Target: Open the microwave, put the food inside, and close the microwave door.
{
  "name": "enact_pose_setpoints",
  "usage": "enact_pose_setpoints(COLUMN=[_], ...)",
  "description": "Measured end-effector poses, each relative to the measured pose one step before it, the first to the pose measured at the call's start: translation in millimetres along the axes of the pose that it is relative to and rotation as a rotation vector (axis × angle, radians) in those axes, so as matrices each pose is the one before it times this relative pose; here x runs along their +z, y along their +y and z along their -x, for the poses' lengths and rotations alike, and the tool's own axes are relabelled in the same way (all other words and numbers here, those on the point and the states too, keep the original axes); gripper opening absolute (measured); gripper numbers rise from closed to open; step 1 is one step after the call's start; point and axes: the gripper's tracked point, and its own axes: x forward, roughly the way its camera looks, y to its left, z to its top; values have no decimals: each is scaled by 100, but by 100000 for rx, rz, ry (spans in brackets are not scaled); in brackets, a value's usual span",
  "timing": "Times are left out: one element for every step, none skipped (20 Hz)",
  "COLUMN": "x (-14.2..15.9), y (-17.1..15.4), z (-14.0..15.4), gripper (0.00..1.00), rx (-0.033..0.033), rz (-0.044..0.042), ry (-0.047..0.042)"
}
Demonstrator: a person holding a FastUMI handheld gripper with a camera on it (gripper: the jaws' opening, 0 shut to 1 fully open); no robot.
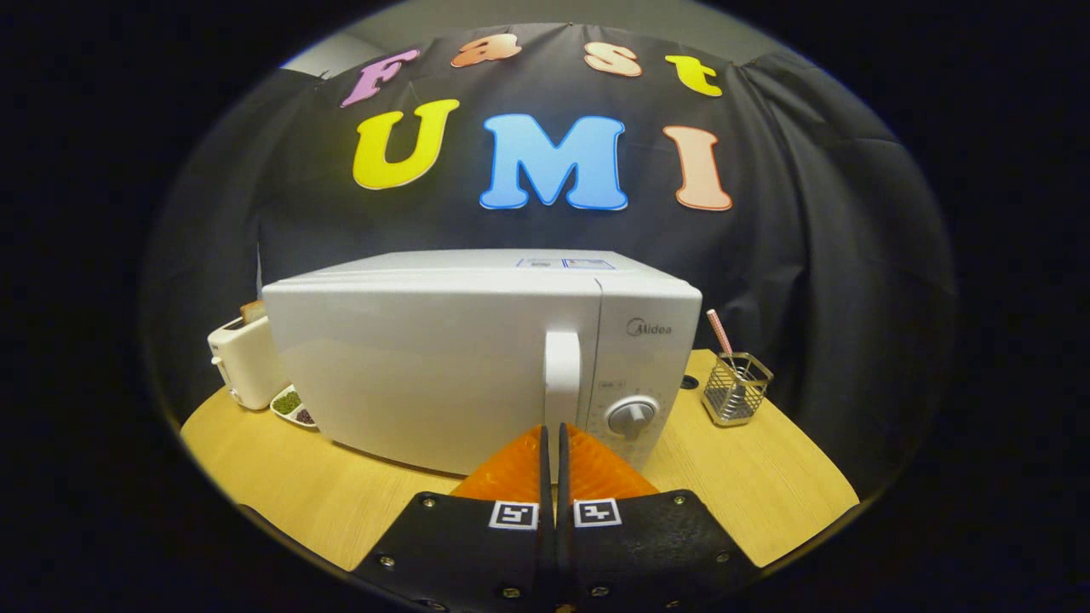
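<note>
A white microwave (443, 358) stands on the wooden table (766, 485), its door closed. The upright white door handle (561, 375) is at the door's right side, beside the control panel with a round knob (631, 417). My gripper (552, 430) is shut, its fingers pressed together with nothing between them. The fingertips are just below the bottom end of the handle, in front of it. Whether they touch the door I cannot tell.
A white toaster (243, 362) with a slice of bread stands left of the microwave. Small dishes (294, 406) of green and dark bits lie beside it. A wire mesh holder (736, 389) with a pink straw stands to the right of the microwave.
</note>
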Motion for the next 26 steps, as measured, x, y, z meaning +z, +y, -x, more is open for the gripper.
enact_pose_setpoints(x=[-46, 228, -70, 119, 53, 423, 444, 463, 57, 118, 52, -30, 99, 201, -226, -104, 78, 167, -390, 76, -271, -340, -325, -64, -205, -512], y=[-487, 11, 18, 14, -6, 85, -37, 214, 253, 14, -75, -70, -125, 137, 1085, -242, -136, -63, -28, 207, 271, 192, 312, 305, 162, 248], z=[-347, -81, -78, -355, -503, -418, -384, -265, -365, -289, -346, -450, -514, -640, -297, -427, 567, -136, -168, 345, 705, 1669, 1550, 1113, 1167, 709], gripper=[3, 33, 42, 53, 54, 54, 54, 54, 54, 55, 55, 55, 55, 55, 54, 33, 26, 20, 13, 10, 10, 10, 10, 10, 10, 9], rx=[-936, -676, -529, 118, -69, 253, -310, 726, 647, 11, -811, -678, -879, 257, 4471, -2196, -1350, -286, 872, 1349, 830, 56, 501, 410, 9, -577], rz=[-2473, -2131, -1192, -195, 65, -226, 254, 196, 921, 1526, 1861, 1767, 519, 470, 756, 2110, -1212, -3181, -4440, -2550, 1331, 2805, 3389, 1055, -1674, -793], ry=[-721, -985, -1332, -1149, -1049, -1722, -2171, -2016, -991, -988, -492, 208, -565, -1013, -197, -1196, 715, 1385, 2599, 1147, 1220, -789, -2369, -5, 619, 2146])
